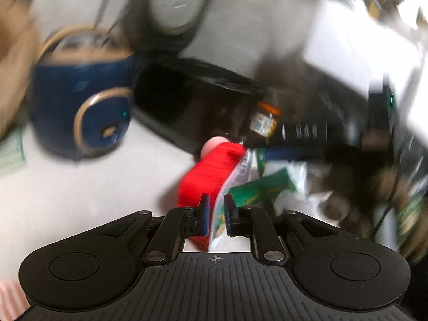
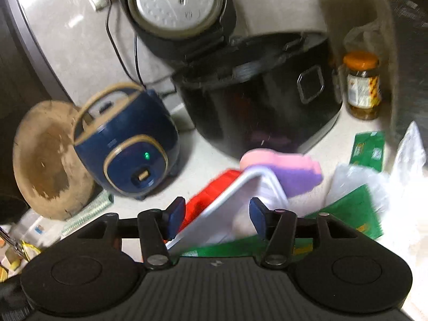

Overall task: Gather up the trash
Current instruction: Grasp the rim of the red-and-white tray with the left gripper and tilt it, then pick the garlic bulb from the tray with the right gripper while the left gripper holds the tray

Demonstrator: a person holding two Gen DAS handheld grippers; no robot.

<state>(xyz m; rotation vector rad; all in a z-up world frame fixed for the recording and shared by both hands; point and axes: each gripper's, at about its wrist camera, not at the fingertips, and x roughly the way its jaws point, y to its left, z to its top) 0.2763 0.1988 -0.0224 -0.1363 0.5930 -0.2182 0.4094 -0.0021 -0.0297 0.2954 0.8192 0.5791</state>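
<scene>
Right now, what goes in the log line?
left tongs: open, wrapper between | right tongs: open over white tray | green wrappers on counter

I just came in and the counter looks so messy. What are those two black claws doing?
A person is tidying trash off a kitchen counter with a claw in each hand. The left claw has a thin wrapper between its fingers, beside something red. The right claw is open over a white tray, not gripping it. Green wrappers and a plastic bag lie by the black rice cooker.
</scene>
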